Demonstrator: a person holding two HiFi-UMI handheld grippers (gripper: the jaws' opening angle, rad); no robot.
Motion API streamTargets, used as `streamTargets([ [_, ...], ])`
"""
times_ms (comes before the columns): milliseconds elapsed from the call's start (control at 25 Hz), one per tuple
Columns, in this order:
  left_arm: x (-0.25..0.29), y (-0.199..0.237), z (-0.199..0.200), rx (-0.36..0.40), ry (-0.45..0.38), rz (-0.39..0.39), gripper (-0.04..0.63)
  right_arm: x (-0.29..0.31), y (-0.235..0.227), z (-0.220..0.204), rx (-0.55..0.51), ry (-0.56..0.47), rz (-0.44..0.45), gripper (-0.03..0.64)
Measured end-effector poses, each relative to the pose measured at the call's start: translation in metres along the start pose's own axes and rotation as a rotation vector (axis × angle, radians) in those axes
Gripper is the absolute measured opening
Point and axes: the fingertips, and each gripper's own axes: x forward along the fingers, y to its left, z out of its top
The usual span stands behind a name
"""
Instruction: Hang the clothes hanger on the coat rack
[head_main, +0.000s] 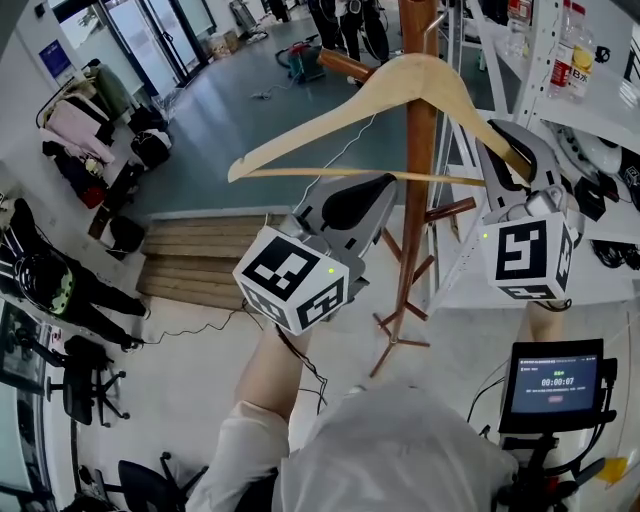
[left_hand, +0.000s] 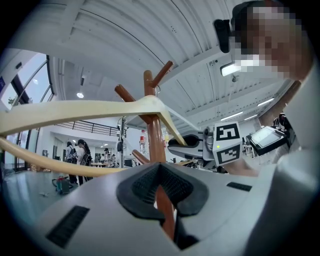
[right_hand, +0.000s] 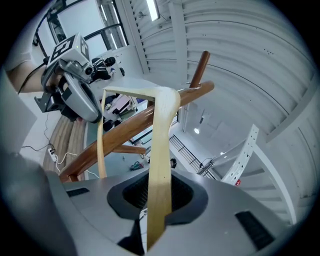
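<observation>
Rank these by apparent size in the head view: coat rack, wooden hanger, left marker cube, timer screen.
1. coat rack, the longest span in view
2. wooden hanger, nearly as long
3. left marker cube and timer screen look about alike, so they are not ranked

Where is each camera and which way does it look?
Head view: on the person's head, looking down at hanger, coat rack, left gripper, right gripper; forearm shows.
Left gripper view: on that gripper, looking up past its jaws at the coat rack; shirt shows.
Right gripper view: on that gripper, along jaws clamping the hanger; forearm shows.
All three share hanger and coat rack.
</observation>
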Motion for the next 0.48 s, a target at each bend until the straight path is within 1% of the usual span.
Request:
streamTargets([
  [120, 0.001, -0.004, 0.0, -0.002, -0.007, -0.012, 0.002, -0.002, 0.002, 0.004, 0.023, -0.048, 0.013, 0.072],
  [240, 0.002, -0.005, -0.002, 0.012, -0.002, -0.002, 0.002, -0.009, 0.003, 0.01, 0.04, -0.101, 0.04, 0.074],
  [400, 0.003, -0.007, -0.004, 0.013, -0.001, 0.001, 0.002, -0.019, 0.001, 0.014, 0.029, -0.116, 0.047, 0.078],
  [480, 0.003, -0.009, -0.005, 0.014, 0.001, 0.002, 0.002, -0.025, 0.001, 0.018, 0.038, -0.146, 0.063, 0.089],
])
